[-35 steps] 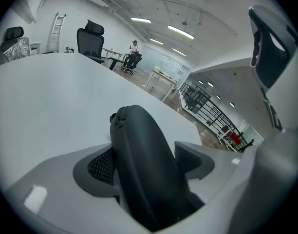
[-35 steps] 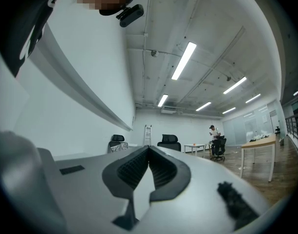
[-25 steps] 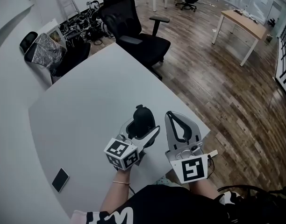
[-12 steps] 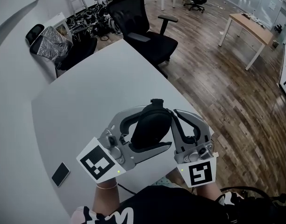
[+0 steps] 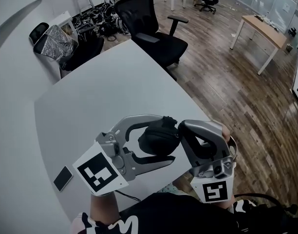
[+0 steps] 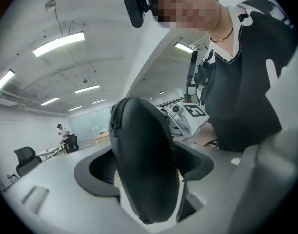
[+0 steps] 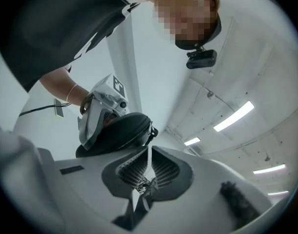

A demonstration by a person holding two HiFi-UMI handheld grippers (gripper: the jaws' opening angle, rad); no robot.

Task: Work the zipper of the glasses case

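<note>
Glasses case (image 5: 158,140) clamped in left gripper (image 5: 168,136) jaws, above table (image 5: 90,96) edge, right gripper (image 7: 148,155) jaws closed alongside

Open across most of the grey table (image 5: 105,96), bare from near edge to far corner. Blocked at the near left only by a small dark flat thing (image 5: 63,178) lying by the edge. Tight in the air above the near edge: glasses case (image 5: 156,141) clamped in the left gripper (image 5: 164,138), right gripper (image 5: 201,129) just beside it, jaws together. Hemmed beyond the far corner by a black office chair (image 5: 151,30); open wooden floor (image 5: 246,106) off to the right.
</note>
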